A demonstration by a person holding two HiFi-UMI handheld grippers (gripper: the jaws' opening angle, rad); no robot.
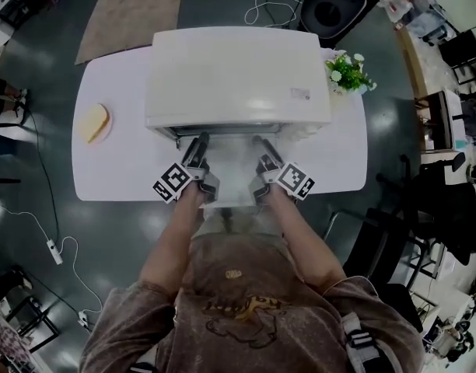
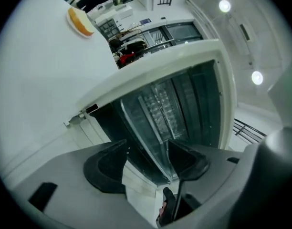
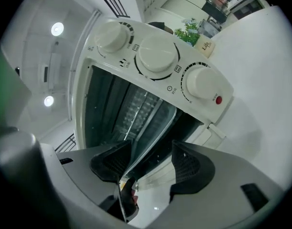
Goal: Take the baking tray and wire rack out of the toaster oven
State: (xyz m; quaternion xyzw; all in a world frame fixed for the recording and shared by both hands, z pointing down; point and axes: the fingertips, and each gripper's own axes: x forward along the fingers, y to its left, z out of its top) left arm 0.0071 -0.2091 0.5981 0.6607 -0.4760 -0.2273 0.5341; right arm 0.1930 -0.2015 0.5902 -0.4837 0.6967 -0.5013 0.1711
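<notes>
The white toaster oven (image 1: 238, 76) stands on a white table with its door (image 1: 232, 179) dropped open toward me. Inside the dark cavity lies the shiny baking tray (image 2: 145, 141), and the wire rack (image 2: 161, 109) shows as a grid further in. My left gripper (image 1: 197, 157) is at the left of the opening. It is open (image 2: 148, 151), and the tray's front edge runs between its jaws without touching the pads. My right gripper (image 1: 267, 162) stands at the right of the opening, open (image 3: 152, 151) around the same tray (image 3: 153, 123) edge, with the rack (image 3: 136, 106) behind it.
A slice of bread (image 1: 94, 121) on a small plate lies at the table's left. A small potted plant (image 1: 348, 72) stands at the oven's right. Three round knobs (image 3: 158, 54) line the oven's front panel. The table's (image 1: 113, 169) front edge is just behind both grippers.
</notes>
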